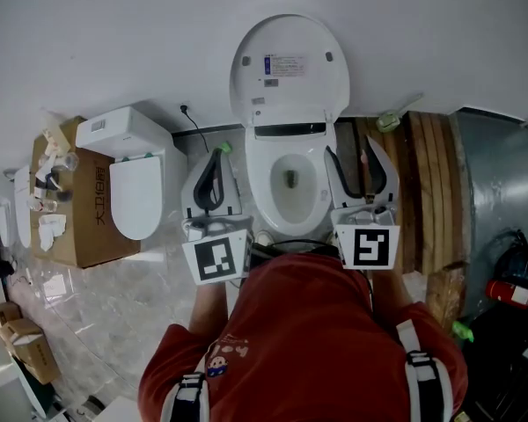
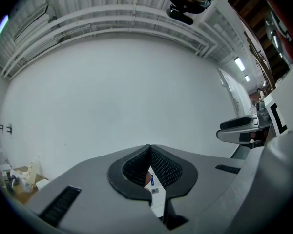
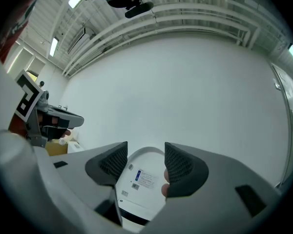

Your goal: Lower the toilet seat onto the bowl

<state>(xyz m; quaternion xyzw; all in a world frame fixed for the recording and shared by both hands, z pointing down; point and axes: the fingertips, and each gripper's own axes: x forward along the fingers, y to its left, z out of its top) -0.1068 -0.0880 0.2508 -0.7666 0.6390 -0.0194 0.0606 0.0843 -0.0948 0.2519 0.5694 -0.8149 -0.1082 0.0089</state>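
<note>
The white toilet bowl (image 1: 262, 183) stands against the wall in the head view. Its seat and lid (image 1: 289, 69) are raised upright, with a printed label facing me. My left gripper (image 1: 217, 163) hovers left of the bowl, apart from it. In the left gripper view its jaws (image 2: 150, 151) meet at the tips, shut on nothing. My right gripper (image 1: 352, 154) hovers right of the bowl with its jaws spread. In the right gripper view it (image 3: 145, 161) is open, and the raised seat (image 3: 142, 179) shows between its fingers farther off.
A second toilet (image 1: 136, 183) and a cardboard box (image 1: 79, 205) with small items stand at the left. Wooden planks (image 1: 427, 192) lie right of the bowl, and a red object (image 1: 509, 293) is at the far right. A black cable (image 1: 194, 128) runs down the wall.
</note>
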